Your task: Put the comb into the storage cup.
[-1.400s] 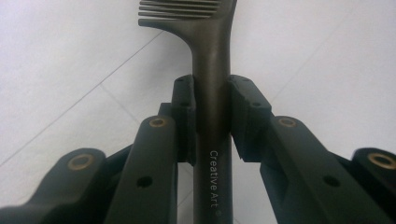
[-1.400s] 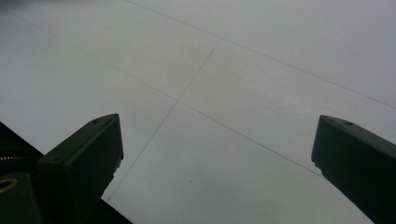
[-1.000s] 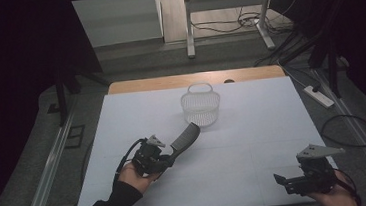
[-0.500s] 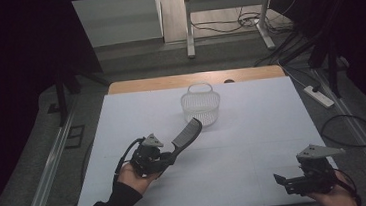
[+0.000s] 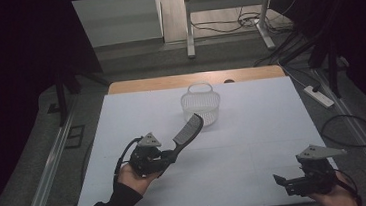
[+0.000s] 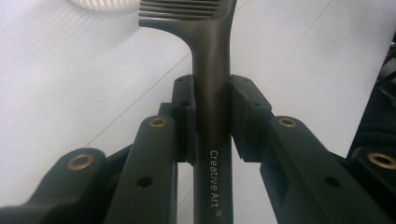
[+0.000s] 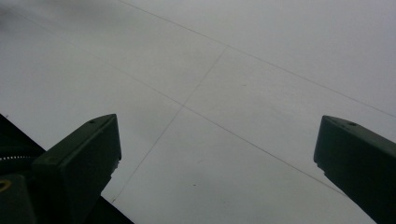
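Observation:
A black wide-tooth comb sticks out of my left gripper, which is shut on its handle. The comb head points up and right toward a white mesh basket standing on the white table. The comb's teeth reach close to the basket's base at the top of the left gripper view. My right gripper rests near the table's front right corner. Its jaws stand wide apart over bare table, as seen in the right gripper view, with nothing between them.
The basket stands at the back middle of the table, in front of a wooden edge strip. A power strip and cables lie on the floor at the right. Metal rails run along both sides.
The left gripper has carried the comb slightly forward and up, so its head now reaches closer to the basket. The right gripper has not moved.

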A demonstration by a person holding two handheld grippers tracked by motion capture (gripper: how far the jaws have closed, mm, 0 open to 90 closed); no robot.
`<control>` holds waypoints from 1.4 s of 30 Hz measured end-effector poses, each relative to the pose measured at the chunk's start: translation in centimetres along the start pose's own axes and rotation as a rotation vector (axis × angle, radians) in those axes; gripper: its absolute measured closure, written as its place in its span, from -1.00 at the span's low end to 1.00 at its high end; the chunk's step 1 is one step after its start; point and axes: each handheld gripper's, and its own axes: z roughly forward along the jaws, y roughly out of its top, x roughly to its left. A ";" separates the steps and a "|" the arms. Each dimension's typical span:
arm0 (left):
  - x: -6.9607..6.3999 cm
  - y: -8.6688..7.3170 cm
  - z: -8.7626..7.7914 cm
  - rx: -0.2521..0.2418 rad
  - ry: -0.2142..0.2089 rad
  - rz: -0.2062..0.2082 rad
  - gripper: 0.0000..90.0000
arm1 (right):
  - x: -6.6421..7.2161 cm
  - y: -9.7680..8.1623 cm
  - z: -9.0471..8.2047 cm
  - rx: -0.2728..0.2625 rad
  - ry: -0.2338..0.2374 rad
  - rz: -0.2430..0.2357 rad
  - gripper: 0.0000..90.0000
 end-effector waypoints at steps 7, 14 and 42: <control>-0.3 0.1 0.1 -0.009 -0.001 0.017 0.61 | 0.2 0.2 -0.1 -0.047 0.009 -0.017 -1.00; -0.6 0.2 0.1 -0.019 0.000 0.038 0.61 | 0.4 0.8 -0.1 -0.093 0.057 -0.031 -1.00; -1.4 0.5 0.3 -0.040 0.002 0.071 0.61 | 1.9 4.9 1.4 -0.138 0.277 -0.043 -1.00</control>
